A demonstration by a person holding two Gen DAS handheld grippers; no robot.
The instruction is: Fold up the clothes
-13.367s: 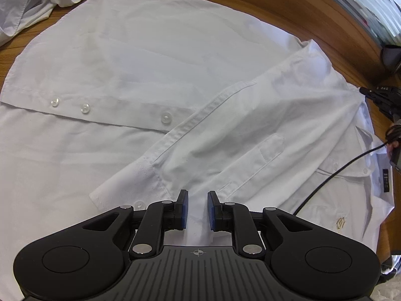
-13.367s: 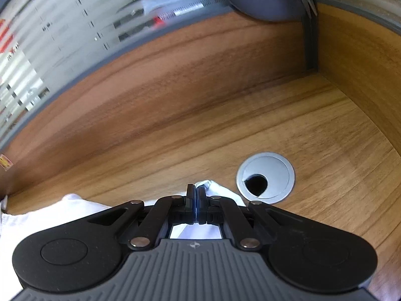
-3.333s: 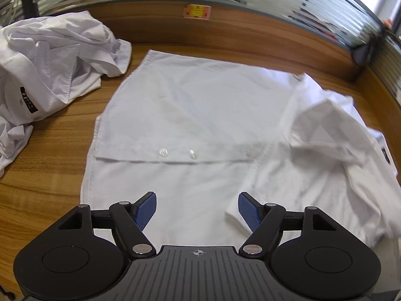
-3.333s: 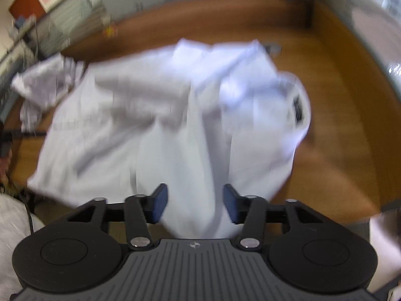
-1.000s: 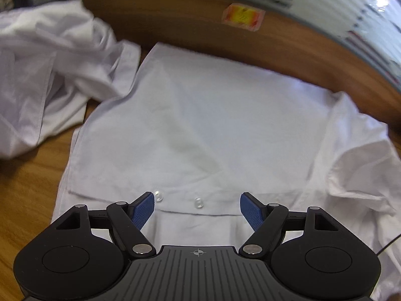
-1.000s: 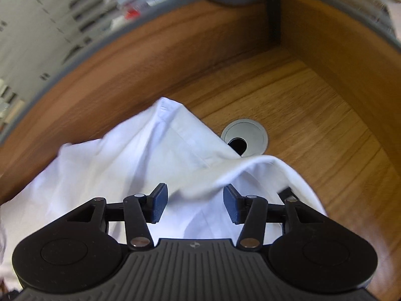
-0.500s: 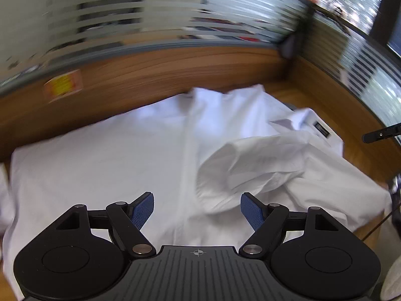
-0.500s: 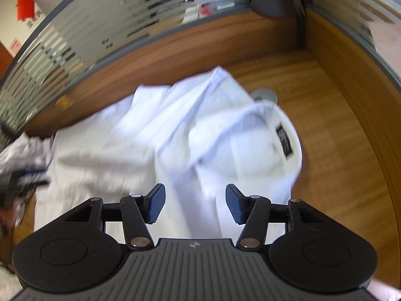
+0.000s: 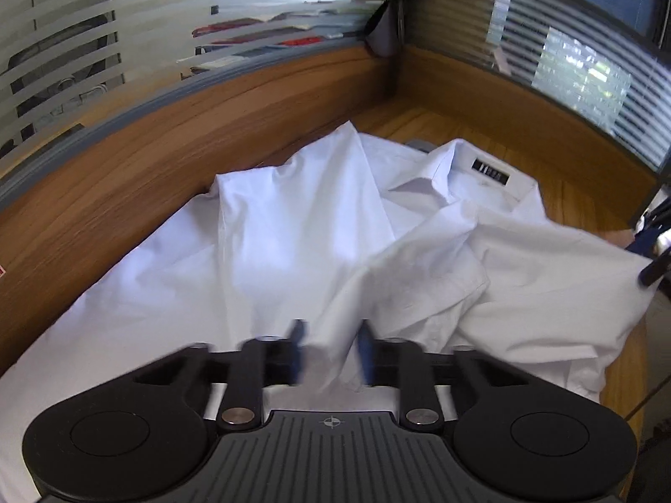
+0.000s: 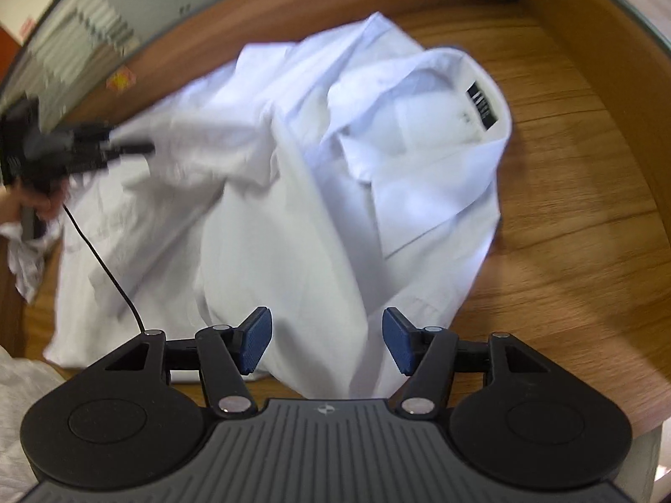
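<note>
A wooden desk (image 9: 495, 134) fills a corner closed in by low wooden walls topped with frosted, striped glass panels (image 9: 126, 42). On it lies a rumpled white shirt (image 9: 293, 230), spread from just under both grippers out toward the far corner.

The left gripper (image 9: 331, 352) has just been closing; its blue pads are blurred and stand narrow, with a raised ridge of the shirt's cloth between them. Whether the pads already press on the cloth cannot be told through the blur. Ahead of it and to its right the shirt bunches into folds, and farther off the collar (image 9: 461, 167) with its black label (image 9: 490, 166) lies near the desk's back corner. At the right edge of that view a dark, blurred part of the other gripper shows just beyond the shirt's edge.

The right gripper (image 10: 325, 341) has its jaws wide apart and has just been opening further; its pads touch nothing, though a fold of the shirt (image 10: 335, 209) lies directly below and ahead, between the fingers in the picture. The collar sits ahead and to its right. Far to its left the left gripper (image 10: 126, 149) is seen reaching over the cloth, held in a hand (image 10: 29, 205), with a thin black cable (image 10: 105, 272) trailing across the shirt toward the right gripper. Bare desk lies to the right of the right gripper.
</note>
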